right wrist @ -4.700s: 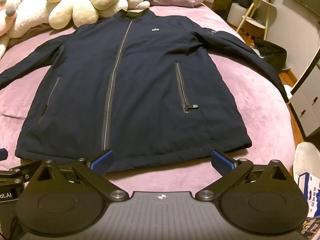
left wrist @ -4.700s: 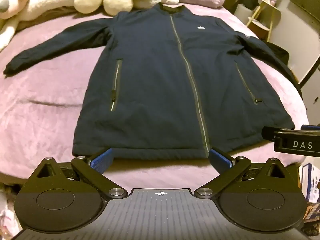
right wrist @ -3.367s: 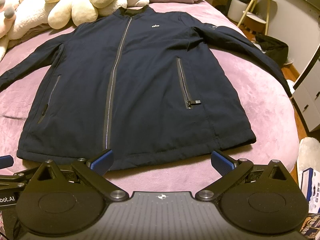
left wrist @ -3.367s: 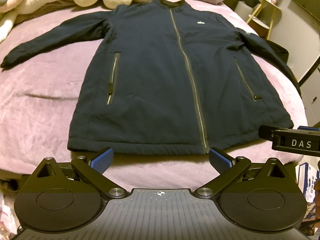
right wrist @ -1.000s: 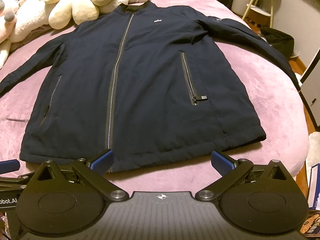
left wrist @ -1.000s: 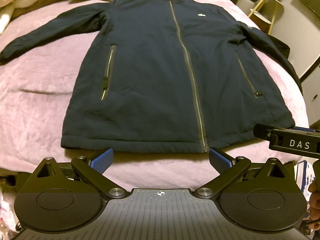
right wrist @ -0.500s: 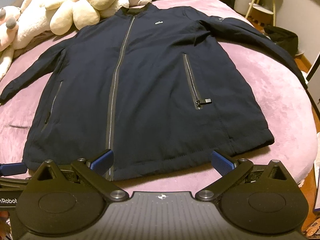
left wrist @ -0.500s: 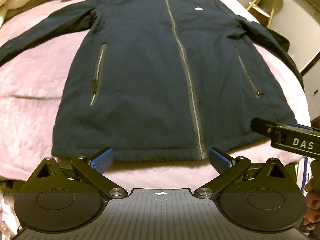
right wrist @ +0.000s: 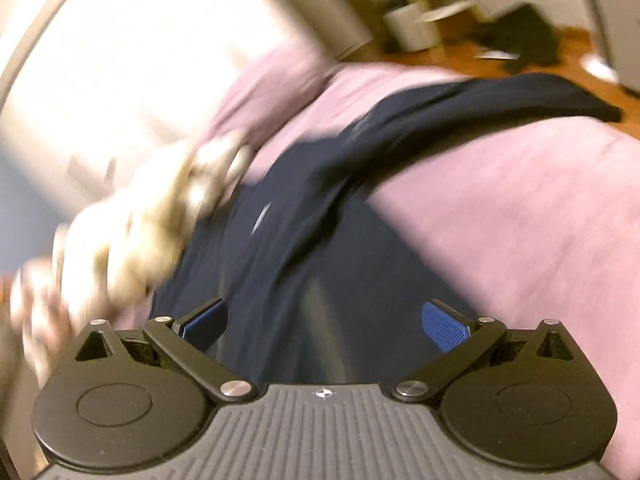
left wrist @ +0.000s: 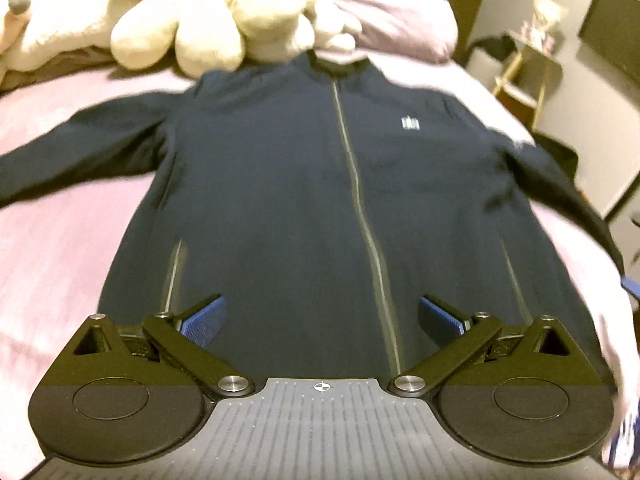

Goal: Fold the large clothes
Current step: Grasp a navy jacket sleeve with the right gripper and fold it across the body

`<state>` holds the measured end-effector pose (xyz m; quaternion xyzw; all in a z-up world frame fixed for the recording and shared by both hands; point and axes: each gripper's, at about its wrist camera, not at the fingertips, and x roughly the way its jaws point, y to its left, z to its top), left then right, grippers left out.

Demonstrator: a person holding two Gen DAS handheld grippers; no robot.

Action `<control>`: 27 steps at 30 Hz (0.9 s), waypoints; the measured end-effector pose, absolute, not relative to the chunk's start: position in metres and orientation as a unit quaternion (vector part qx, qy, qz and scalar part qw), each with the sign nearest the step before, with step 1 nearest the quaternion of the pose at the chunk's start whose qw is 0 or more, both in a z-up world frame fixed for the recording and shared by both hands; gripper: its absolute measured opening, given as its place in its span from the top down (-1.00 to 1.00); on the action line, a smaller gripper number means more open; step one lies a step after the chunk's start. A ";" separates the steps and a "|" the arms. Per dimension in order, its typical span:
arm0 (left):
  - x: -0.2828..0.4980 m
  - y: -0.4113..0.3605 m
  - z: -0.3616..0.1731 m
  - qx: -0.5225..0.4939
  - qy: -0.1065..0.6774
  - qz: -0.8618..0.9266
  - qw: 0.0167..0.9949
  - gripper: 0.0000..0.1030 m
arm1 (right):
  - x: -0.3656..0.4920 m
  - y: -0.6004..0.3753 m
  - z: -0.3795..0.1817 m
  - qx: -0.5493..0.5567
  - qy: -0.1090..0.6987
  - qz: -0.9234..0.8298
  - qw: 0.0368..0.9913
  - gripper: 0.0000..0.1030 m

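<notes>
On the pink bed [left wrist: 60, 248] in front of you lies the dark blue jacket [left wrist: 280, 200], flat on its back, zipped up, with both sleeves spread out to the sides. Your left gripper [left wrist: 322, 318] hangs over the bottom part of the jacket with its fingers wide apart and nothing between them. Your right gripper [right wrist: 324, 320] is over the jacket's right side, near the right sleeve [right wrist: 480, 100], and its fingers are wide apart and empty too.

The jacket looks soft, puffy and a bit heavy. It will bend and sag when you lift it, and thick cloth like this may slip out of a small pinch. I think the best places to hold are the cuff of a sleeve or the thick edge at the shoulder or the bottom, with a good bunch of cloth between the fingers.

You cannot see the bottom hem in either view, because the grippers cover it. The right view is very blurry, so the cream plush toys [left wrist: 208, 36] by the collar look like smears there. The left cuff is cut off at the edge.
</notes>
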<state>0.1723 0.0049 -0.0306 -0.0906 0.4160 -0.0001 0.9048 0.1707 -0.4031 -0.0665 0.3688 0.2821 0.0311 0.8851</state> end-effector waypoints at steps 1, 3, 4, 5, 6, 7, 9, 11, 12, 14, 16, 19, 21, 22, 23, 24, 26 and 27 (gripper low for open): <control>0.185 0.005 -0.033 -0.092 0.410 0.000 0.908 -1.00 | 0.181 -0.425 -0.072 0.397 0.264 0.015 0.879 -1.00; 0.205 0.004 -0.040 -0.094 0.401 0.013 0.911 -1.00 | 0.204 -0.475 -0.085 0.457 0.233 -0.034 0.858 -0.96; 0.215 0.004 -0.044 -0.093 0.395 0.017 0.914 -1.00 | 0.215 -0.496 -0.093 0.479 0.222 -0.053 0.847 -0.77; 0.225 0.004 -0.050 -0.095 0.394 0.025 0.914 -1.00 | 0.225 -0.516 -0.101 0.501 0.217 -0.078 0.834 -0.50; 0.230 0.004 -0.054 -0.097 0.396 0.032 0.913 -1.00 | 0.232 -0.531 -0.110 0.521 0.211 -0.099 0.821 -0.37; 0.237 0.005 -0.061 -0.102 0.398 0.036 0.911 -1.00 | 0.240 -0.546 -0.119 0.541 0.205 -0.109 0.808 -0.19; 0.243 0.007 -0.072 -0.111 0.406 0.046 0.906 -1.00 | 0.251 -0.569 -0.139 0.582 0.195 -0.141 0.776 0.04; 0.249 0.009 -0.084 -0.118 0.421 0.051 0.898 -1.00 | 0.258 -0.583 -0.154 0.611 0.179 -0.159 0.754 0.04; 0.250 0.011 -0.089 -0.120 0.428 0.054 0.894 -1.00 | 0.260 -0.588 -0.164 0.623 0.171 -0.175 0.743 0.04; 0.251 0.014 -0.097 -0.121 0.436 0.053 0.890 -1.00 | 0.264 -0.592 -0.182 0.651 0.144 -0.188 0.722 0.10; 0.249 0.016 -0.100 -0.115 0.430 0.045 0.895 -1.00 | 0.267 -0.600 -0.196 0.676 0.121 -0.191 0.702 0.10; 0.247 0.018 -0.102 -0.107 0.425 0.034 0.898 -1.00 | 0.274 -0.612 -0.208 0.704 0.102 -0.185 0.678 0.10; 0.247 0.019 -0.103 -0.107 0.423 0.029 0.899 -1.00 | 0.277 -0.617 -0.211 0.706 0.106 -0.188 0.675 0.12; 0.246 0.021 -0.103 -0.108 0.422 0.025 0.900 -1.00 | 0.284 -0.617 -0.210 0.702 0.112 -0.189 0.677 0.14; 0.245 0.022 -0.103 -0.108 0.421 0.022 0.900 -1.00 | 0.288 -0.619 -0.209 0.694 0.122 -0.190 0.684 0.22; 0.245 0.024 -0.104 -0.109 0.421 0.017 0.900 -1.00 | 0.289 -0.621 -0.204 0.685 0.132 -0.191 0.691 0.30; 0.244 0.027 -0.102 -0.111 0.421 0.007 0.900 -1.00 | 0.293 -0.626 -0.196 0.667 0.159 -0.202 0.700 0.64; 0.243 0.029 -0.101 -0.111 0.422 0.004 0.900 -1.00 | 0.296 -0.627 -0.193 0.659 0.171 -0.207 0.703 0.66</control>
